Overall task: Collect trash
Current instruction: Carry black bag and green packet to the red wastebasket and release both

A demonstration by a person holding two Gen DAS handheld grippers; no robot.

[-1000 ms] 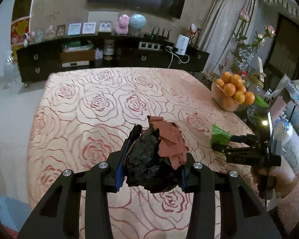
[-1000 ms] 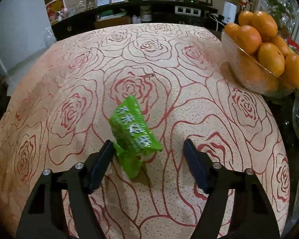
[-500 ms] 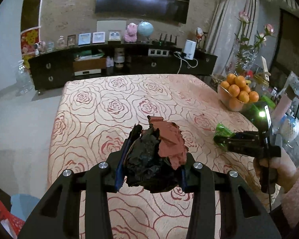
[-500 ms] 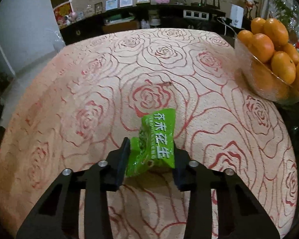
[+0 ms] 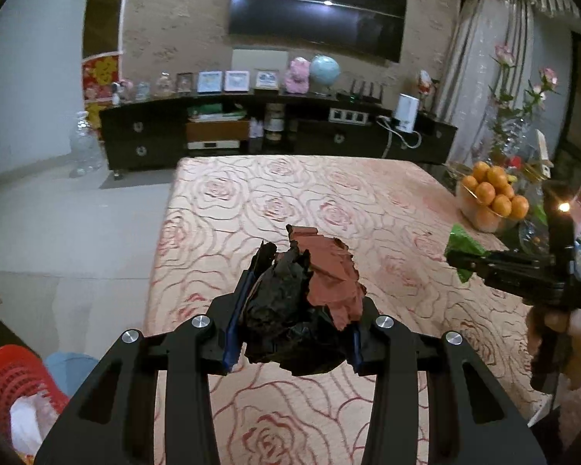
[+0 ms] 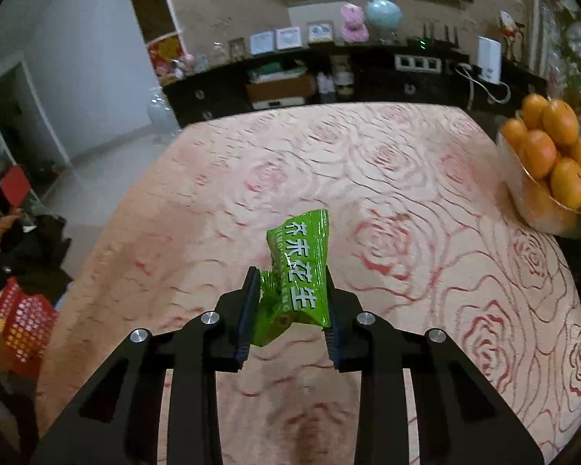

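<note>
My left gripper is shut on a crumpled wad of black and red-brown wrapper, held above the rose-patterned tablecloth. My right gripper is shut on a green snack packet printed with white characters, lifted clear of the cloth. In the left wrist view the right gripper shows at the far right with the green packet between its fingertips and a hand below it. A red mesh basket holding white paper sits on the floor at lower left.
A glass bowl of oranges stands at the table's right edge, with a vase of flowers behind it. A dark TV cabinet lines the far wall. The red basket also shows left of the table beside dark clutter.
The right gripper closed on the green packet and lifted it off the cloth. Both grippers pulled back and up, with the left one swinging left, bringing the red basket into view.
</note>
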